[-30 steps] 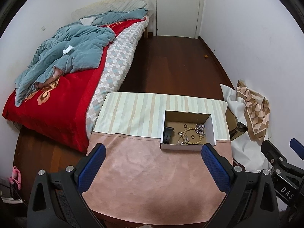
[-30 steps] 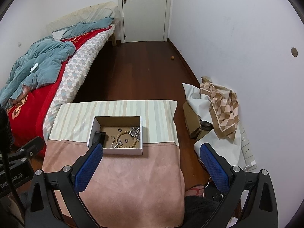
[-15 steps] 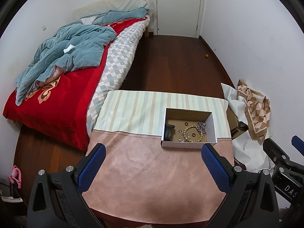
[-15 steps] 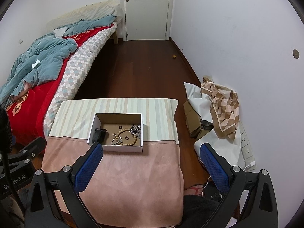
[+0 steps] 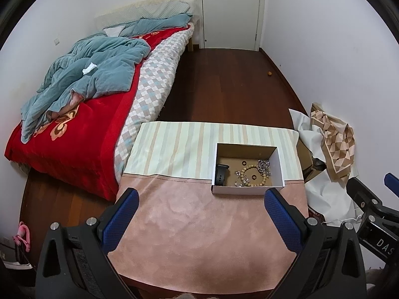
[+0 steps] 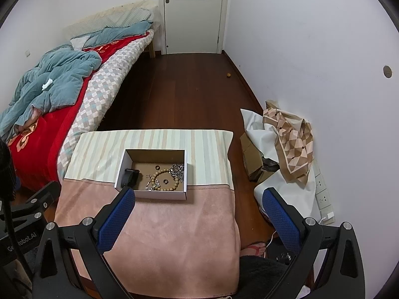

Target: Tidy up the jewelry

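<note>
A shallow white cardboard box [image 5: 247,190] sits on a table draped in pink suede-like and striped cloth [image 5: 199,224], well ahead of both grippers. Inside lie a round wooden bead bracelet [image 5: 254,175], a silver chain [image 5: 264,167] and a black watch [image 5: 220,174]. Left gripper [image 5: 199,214] and right gripper [image 6: 197,211] hover with blue-padded jaws wide apart, holding nothing.

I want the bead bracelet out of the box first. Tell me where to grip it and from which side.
Grip the wooden bead bracelet on its near arc, coming straight down from above with the right gripper. It lies flat in the cardboard box, whose walls block sideways approaches, and silver chain jewelry crowds its far right.
</note>
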Demonstrator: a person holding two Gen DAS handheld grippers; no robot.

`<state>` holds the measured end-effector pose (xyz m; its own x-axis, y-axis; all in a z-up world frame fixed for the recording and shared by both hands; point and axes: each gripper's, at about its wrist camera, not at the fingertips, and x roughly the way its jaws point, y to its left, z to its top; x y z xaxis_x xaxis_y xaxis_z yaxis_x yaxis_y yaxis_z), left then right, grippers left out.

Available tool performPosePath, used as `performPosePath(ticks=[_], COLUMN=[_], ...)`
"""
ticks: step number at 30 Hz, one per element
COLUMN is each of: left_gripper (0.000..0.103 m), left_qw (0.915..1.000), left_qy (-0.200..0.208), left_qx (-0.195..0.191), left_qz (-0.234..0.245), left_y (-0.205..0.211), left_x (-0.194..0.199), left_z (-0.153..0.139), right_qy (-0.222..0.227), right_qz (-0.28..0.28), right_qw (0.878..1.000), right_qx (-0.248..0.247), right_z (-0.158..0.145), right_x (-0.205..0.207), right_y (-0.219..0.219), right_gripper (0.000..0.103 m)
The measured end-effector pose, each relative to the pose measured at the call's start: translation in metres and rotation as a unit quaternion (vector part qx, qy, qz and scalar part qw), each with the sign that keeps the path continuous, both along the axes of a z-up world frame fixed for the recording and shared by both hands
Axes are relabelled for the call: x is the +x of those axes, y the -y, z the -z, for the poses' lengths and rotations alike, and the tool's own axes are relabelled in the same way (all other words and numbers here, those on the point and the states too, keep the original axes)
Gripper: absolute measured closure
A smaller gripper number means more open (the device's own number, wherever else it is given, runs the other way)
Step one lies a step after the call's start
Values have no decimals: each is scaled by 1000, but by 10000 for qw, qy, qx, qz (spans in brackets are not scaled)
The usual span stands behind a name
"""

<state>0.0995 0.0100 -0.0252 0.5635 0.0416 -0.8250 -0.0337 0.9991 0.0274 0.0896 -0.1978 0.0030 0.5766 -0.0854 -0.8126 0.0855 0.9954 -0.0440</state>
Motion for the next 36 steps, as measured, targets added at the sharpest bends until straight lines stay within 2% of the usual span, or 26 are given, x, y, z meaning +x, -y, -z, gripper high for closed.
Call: performPosePath(ticks=[36], left_gripper=[0], left_qw=[10000], left_qy=[34], left_qx=[22], left_qz=[-1], left_y=[-2], left_x=[-5], left_z=[-7], right_qy=[-7], right_qz=[-61], right_qw=[10000], right_qx=[-27], right_z=[-6], right_x=[-5], right_y=[-6], right_gripper=[0])
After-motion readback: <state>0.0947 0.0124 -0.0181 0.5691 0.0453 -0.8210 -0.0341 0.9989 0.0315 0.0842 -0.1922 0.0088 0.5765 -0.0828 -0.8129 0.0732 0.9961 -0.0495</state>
